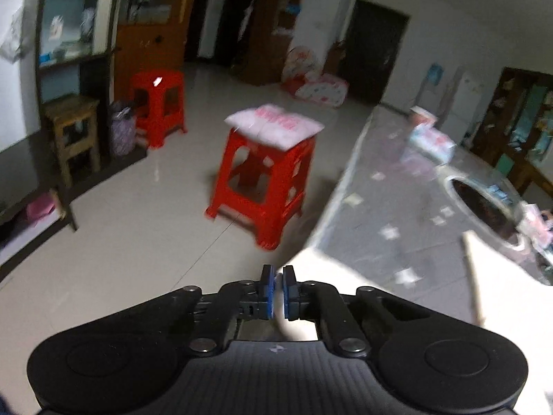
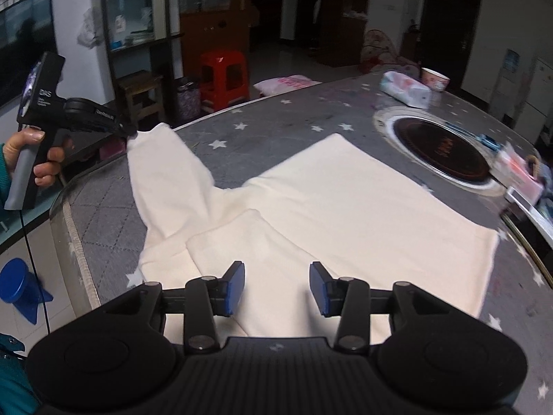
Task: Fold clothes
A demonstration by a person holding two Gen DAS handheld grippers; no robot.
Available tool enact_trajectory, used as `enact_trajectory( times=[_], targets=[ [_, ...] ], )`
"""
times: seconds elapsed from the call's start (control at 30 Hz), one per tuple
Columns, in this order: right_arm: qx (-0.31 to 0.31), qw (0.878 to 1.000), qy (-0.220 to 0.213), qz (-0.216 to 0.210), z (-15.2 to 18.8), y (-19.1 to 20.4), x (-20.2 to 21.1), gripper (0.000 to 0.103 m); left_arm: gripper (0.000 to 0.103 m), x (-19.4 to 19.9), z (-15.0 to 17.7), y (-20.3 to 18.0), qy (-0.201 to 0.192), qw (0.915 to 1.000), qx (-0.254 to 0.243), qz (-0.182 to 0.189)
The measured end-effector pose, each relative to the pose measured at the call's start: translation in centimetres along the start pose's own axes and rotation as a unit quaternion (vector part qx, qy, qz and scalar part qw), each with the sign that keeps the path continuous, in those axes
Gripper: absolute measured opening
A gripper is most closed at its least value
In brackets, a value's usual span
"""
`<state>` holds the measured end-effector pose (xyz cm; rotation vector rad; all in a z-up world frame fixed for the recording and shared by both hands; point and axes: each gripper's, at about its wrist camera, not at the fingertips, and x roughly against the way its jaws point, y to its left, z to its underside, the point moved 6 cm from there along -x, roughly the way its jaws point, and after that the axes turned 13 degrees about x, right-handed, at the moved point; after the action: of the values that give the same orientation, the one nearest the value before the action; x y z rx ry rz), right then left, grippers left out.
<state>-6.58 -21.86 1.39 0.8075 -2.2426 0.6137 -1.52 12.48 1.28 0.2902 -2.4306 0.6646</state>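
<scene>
Left claw (image 2: 133, 134) pinched on cream garment (image 2: 311, 207) sleeve, seen only from right wrist, right claw (image 2: 277, 285) open above cloth.

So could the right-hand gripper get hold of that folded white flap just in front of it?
Probably yes. The right gripper hangs open just above the cream garment, and the folded flap lies flat right ahead with nothing on it.

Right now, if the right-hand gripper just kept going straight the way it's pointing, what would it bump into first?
Most likely the cream garment spread on the table. The right gripper tilts down at it with jaws open, the folded cloth directly ahead. How close it is I can't tell.
</scene>
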Motion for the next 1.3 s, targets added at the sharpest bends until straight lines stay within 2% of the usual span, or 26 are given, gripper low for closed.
enact_trajectory(
  times=[0.13, 0.27, 0.37, 0.47, 0.53, 0.6, 0.63, 0.73, 0.8, 0.87, 0.9, 0.93, 1.03, 1.17, 1.3],
  targets=[
    [-0.025, 1.0, -0.005, 0.018, 1.2, -1.2, 1.4, 0.042, 0.005, 3.5, -0.6, -5.2, -0.013, 0.9972, -0.029, 0.068],
    [-0.053, 0.998, -0.01, 0.037, 3.0, -2.6, 3.0, 0.042, 0.005, 7.1, 0.1, -11.9, -0.007, 0.9857, -0.074, 0.151],
    [-0.072, 0.996, -0.018, 0.051, 4.4, -3.7, 4.4, 0.042, 0.004, 9.4, 1.6, -16.7, 0.011, 0.9706, -0.104, 0.217],
    [-0.092, 0.993, -0.022, 0.066, 5.9, -4.6, 5.5, 0.042, 0.005, 11.2, 4.0, -21.2, 0.028, 0.9496, -0.142, 0.278],
    [-0.11, 0.991, -0.023, 0.072, 6.9, -5.3, 6.0, 0.042, 0.005, 11.7, 6.0, -23.8, 0.045, 0.9364, -0.164, 0.307],
    [-0.124, 0.989, -0.023, 0.077, 7.8, -5.7, 6.4, 0.042, 0.005, 11.6, 8.2, -25.6, 0.065, 0.9265, -0.185, 0.321],
    [-0.129, 0.988, -0.022, 0.08, 8.1, -5.9, 6.6, 0.042, 0.009, 11.4, 8.7, -25.7, 0.069, 0.9247, -0.195, 0.32],
    [-0.14, 0.987, -0.02, 0.075, 8.7, -6.1, 6.8, 0.042, 0.009, 10.7, 9.9, -25.7, 0.075, 0.9218, -0.221, 0.31],
    [-0.136, 0.988, -0.018, 0.068, 8.5, -5.9, 6.7, 0.042, 0.012, 9.9, 9.7, -24.0, 0.064, 0.9265, -0.237, 0.285],
    [-0.125, 0.99, -0.017, 0.062, 7.9, -5.7, 6.2, 0.042, 0.022, 8.9, 9.6, -21.9, 0.053, 0.9328, -0.255, 0.249],
    [-0.119, 0.991, -0.017, 0.058, 7.5, -5.5, 5.8, 0.042, 0.033, 8.4, 9.7, -20.8, 0.052, 0.9354, -0.264, 0.23],
    [-0.112, 0.992, -0.017, 0.055, 7.0, -5.3, 5.4, 0.042, 0.035, 7.8, 9.9, -19.7, 0.048, 0.9376, -0.274, 0.209],
    [-0.101, 0.994, -0.019, 0.043, 5.5, -4.8, 4.1, 0.042, 0.037, 6.1, 11.0, -17.4, 0.048, 0.9363, -0.304, 0.17],
    [-0.082, 0.996, -0.016, 0.03, 3.9, -3.8, 2.7, 0.042, 0.037, 3.2, 12.4, -15.8, 0.057, 0.9369, -0.317, 0.135],
    [-0.066, 0.997, -0.013, 0.022, 2.8, -2.8, 1.9, 0.042, 0.037, 1.4, 13.0, -15.8, 0.071, 0.9348, -0.321, 0.135]
  ],
)
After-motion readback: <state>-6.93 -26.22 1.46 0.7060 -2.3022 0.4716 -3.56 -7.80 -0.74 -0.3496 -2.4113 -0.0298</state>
